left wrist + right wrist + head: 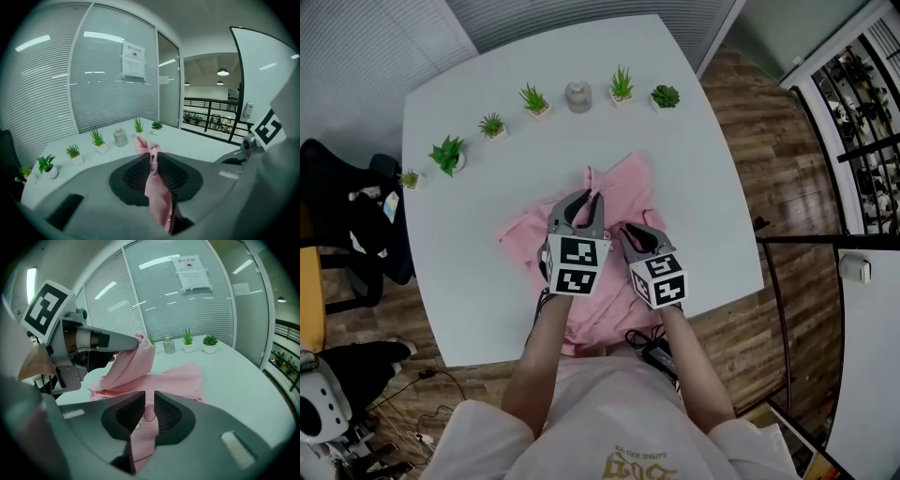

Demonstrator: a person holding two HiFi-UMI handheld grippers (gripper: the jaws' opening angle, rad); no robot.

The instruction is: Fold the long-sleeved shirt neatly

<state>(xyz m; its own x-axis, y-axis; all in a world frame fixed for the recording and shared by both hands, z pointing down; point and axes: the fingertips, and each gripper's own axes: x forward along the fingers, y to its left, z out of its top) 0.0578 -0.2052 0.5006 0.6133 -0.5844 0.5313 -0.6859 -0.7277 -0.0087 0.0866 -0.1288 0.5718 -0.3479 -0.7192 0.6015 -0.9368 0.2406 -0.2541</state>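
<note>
While both sets of jaws sit narrow, left gripper point(153, 158) pinching a raised bunch of the pink shirt point(628, 187) and right gripper point(149, 401) a lower fold, rest crumpled mid-surface point(469, 141), note: uneven pulling could slip your thin grips or skew the fold.

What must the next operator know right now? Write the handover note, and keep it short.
Left gripper: shut on a pinch of the pink shirt, holding that part raised off the table.
Right gripper: shut on shirt cloth nearer the person, low over the table.
Shirt: bunched and wrinkled on the table's near half.
Done: both grips taken; no neat fold yet.
Left: probably lay the raised part over, flatten it, then finish the folds.
</note>
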